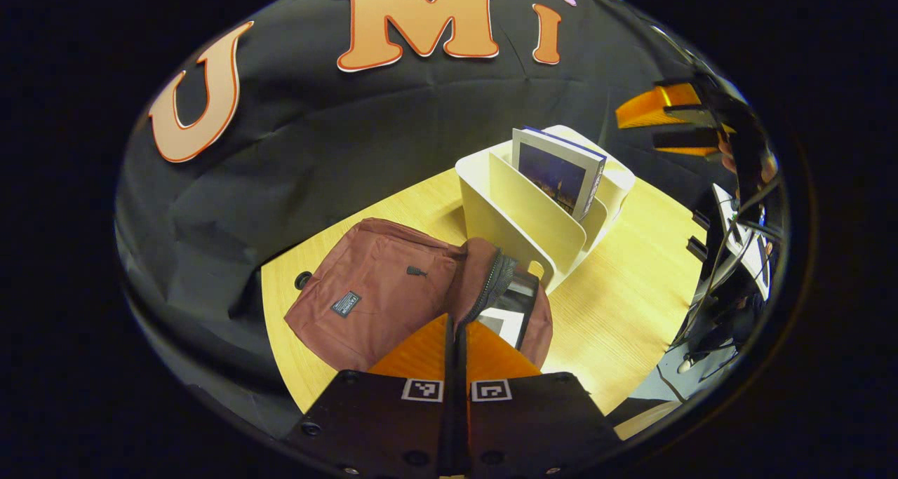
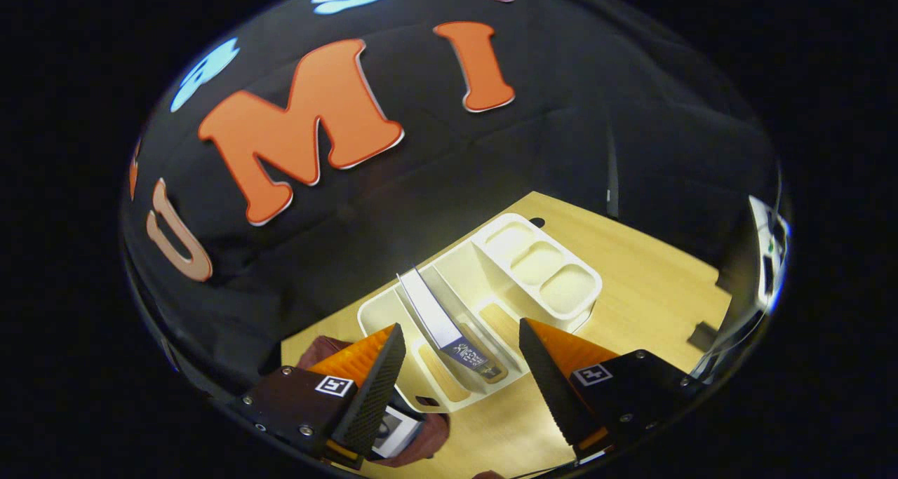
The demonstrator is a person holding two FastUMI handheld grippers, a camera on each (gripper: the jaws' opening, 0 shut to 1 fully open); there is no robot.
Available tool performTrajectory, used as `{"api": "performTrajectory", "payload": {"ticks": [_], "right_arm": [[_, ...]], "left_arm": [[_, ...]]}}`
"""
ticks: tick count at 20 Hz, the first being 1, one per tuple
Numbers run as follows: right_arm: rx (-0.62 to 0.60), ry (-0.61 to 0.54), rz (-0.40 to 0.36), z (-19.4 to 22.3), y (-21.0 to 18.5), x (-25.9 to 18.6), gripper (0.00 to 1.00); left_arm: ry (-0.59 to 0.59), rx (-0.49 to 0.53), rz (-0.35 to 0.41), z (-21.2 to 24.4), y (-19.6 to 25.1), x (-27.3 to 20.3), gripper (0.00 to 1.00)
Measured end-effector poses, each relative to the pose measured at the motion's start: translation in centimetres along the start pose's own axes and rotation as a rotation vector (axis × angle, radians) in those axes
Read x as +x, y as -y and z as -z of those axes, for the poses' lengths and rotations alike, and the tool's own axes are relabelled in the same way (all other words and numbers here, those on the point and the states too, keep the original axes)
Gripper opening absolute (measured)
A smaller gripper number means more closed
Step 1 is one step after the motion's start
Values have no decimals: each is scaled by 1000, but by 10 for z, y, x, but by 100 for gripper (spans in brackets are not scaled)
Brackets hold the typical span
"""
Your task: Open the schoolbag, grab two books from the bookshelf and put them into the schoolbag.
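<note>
On the wooden bench (image 1: 617,311) the schoolbag (image 1: 379,289) lies unzipped beside the bookshelf (image 1: 533,212), one book (image 1: 558,174) upright in it. The left tool (image 1: 456,325) points down at the bag's zipper edge, clenched. The right tool (image 2: 459,367) hovers over the shelf, released.

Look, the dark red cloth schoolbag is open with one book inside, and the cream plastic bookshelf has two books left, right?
Not quite. The cream plastic bookshelf holds just one book, as the right gripper view shows from above. The rest is right: the dark red cloth schoolbag lies open with a book inside.
</note>
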State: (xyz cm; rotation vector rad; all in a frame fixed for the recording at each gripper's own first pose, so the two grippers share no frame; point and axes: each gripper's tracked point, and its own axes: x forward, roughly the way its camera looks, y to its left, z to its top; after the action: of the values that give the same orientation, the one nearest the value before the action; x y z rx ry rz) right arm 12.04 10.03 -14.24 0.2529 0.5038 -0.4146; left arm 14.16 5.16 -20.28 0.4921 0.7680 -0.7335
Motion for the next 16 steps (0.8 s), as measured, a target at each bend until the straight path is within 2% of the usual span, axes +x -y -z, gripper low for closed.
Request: {"api": "performTrajectory", "payload": {"ticks": [3, 6, 11, 16], "right_arm": [[-175, -85, 17, -11, -17, 20, 97], [-255, -172, 41, -11, -25, 47, 98], [-304, -331, 48, 6, -30, 91, 99], [-311, -440, 45, 25, -29, 122, 99]], "left_arm": [[-4, -47, -11, -1, -1, 0, 1], [-12, -79, -43, -1, -8, 4, 1], [-28, -82, -92, -4, -11, 15, 1], [-51, -83, -139, -8, -17, 25, 1]]}}
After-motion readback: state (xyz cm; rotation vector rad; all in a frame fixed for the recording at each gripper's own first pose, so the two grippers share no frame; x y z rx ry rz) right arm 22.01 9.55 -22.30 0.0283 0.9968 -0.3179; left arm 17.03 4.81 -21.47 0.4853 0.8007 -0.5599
